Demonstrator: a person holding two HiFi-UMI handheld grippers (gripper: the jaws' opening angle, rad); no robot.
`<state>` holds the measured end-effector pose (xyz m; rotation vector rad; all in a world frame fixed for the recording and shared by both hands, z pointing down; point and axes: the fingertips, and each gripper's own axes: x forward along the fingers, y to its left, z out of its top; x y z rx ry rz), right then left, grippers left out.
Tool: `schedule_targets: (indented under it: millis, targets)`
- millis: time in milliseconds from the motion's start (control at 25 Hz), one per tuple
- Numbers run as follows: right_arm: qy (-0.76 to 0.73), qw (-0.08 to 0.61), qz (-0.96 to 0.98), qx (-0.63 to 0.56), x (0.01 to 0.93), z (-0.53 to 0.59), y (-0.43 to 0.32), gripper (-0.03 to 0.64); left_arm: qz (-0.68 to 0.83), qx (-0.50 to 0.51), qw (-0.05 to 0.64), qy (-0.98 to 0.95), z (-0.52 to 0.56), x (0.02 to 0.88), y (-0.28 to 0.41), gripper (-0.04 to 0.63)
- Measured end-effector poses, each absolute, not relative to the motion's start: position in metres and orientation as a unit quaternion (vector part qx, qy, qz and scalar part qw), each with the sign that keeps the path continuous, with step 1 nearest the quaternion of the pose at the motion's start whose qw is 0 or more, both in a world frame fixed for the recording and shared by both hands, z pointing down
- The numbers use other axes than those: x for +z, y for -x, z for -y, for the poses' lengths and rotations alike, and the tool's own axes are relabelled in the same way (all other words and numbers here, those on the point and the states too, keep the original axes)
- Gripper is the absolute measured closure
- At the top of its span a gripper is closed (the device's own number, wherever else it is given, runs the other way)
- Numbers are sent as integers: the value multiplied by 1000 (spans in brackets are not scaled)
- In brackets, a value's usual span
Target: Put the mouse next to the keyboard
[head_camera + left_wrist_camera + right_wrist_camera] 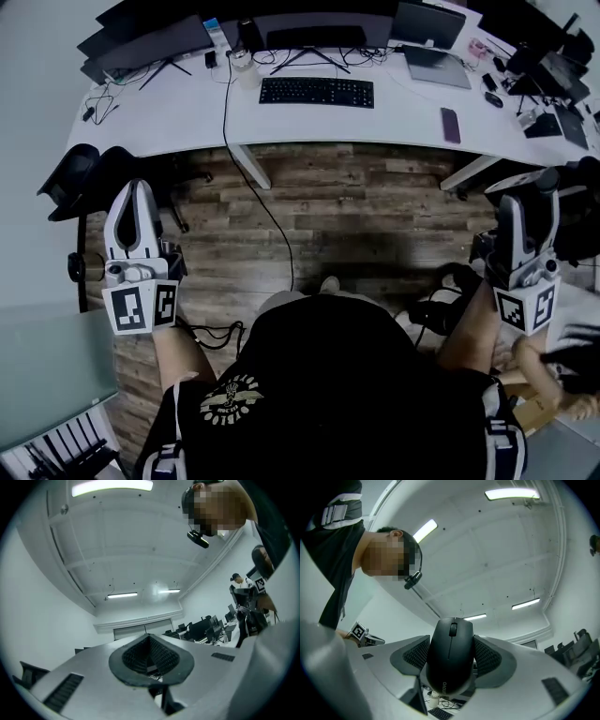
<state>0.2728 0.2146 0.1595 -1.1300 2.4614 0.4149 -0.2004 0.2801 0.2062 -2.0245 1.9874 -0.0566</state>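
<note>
A black keyboard [316, 92] lies on the long white desk [187, 117] at the far side of the head view. The black mouse [451, 660] with its scroll wheel is clamped between the grey ribbed pads of my right gripper [451, 654], which is shut on it. In the head view that right gripper [527, 202] is held up at the right, well short of the desk, with the mouse [542, 187] dark at its tip. My left gripper [137, 192] is raised at the left. Its pads [165, 659] meet with nothing between them.
On the desk stand monitors, a laptop [433, 58], a phone [451, 125], a second mouse [494, 98] and a jar [247, 69]. A black cable [272, 225] hangs from the desk to the wooden floor. A black chair [80, 173] stands at the left.
</note>
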Motion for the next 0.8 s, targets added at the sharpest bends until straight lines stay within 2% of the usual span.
schedule_targets:
  millis: [800]
  targets:
    - [446,194,-861,148,168,-174,-278,325,-656,-11,147,740,-197,219,200,594]
